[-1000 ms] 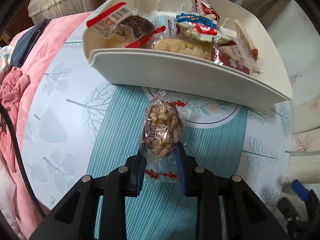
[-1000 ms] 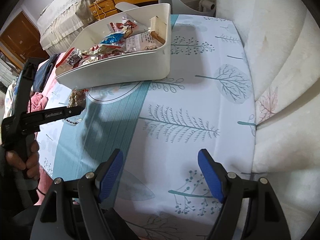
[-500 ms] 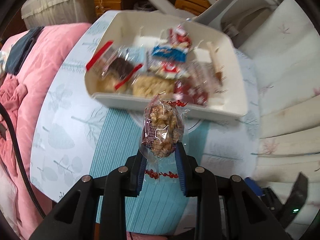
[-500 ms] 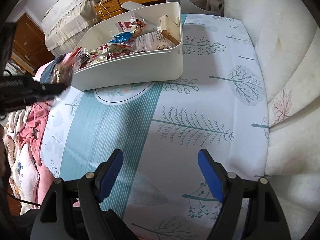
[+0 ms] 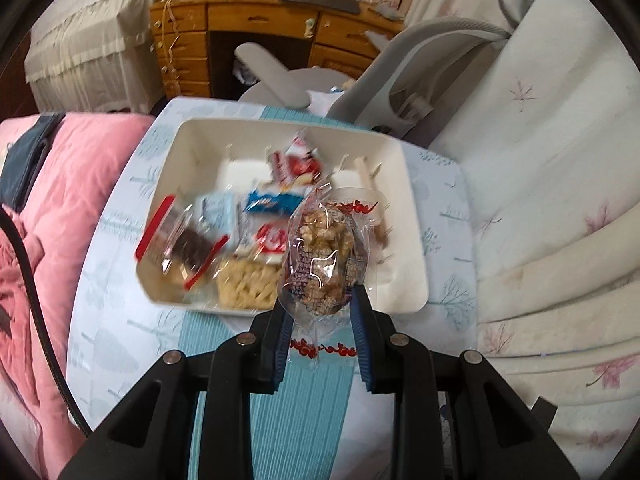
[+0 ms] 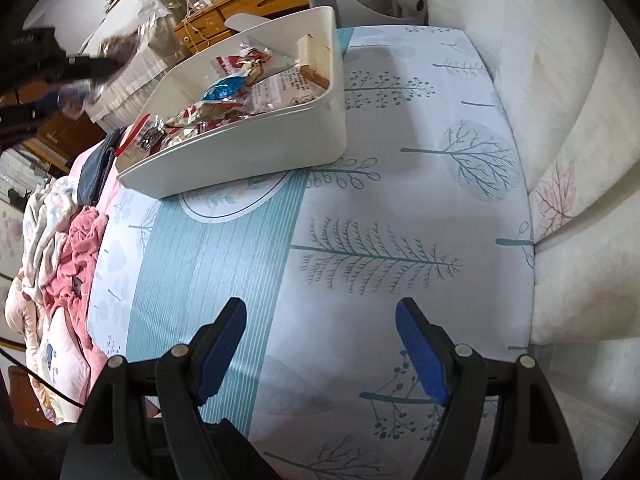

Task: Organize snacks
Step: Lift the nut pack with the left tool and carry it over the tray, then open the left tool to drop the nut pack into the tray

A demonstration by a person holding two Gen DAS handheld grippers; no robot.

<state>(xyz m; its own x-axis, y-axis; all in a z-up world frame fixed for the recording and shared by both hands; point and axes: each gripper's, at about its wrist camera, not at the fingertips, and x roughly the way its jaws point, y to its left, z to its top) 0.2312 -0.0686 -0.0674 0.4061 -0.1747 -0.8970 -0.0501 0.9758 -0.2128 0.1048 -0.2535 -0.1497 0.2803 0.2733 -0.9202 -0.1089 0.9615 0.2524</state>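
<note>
- Left hand-held gripper (image 5: 322, 312) clamps a clear-wrapped brown nut-cluster snack packet (image 5: 324, 258) above the white rectangular plastic bin (image 5: 404, 216).
- Right hand-held gripper (image 6: 320, 336) gapes empty over the tree-patterned surface (image 6: 400, 208).

A clear packet (image 5: 322, 258) of brown nut clusters, its ends printed in red, is held upright above the near edge of a white bin (image 5: 404, 216). The bin, set on the patterned cloth, is filled with assorted wrapped snacks (image 5: 256, 216) lying loosely piled.
</note>
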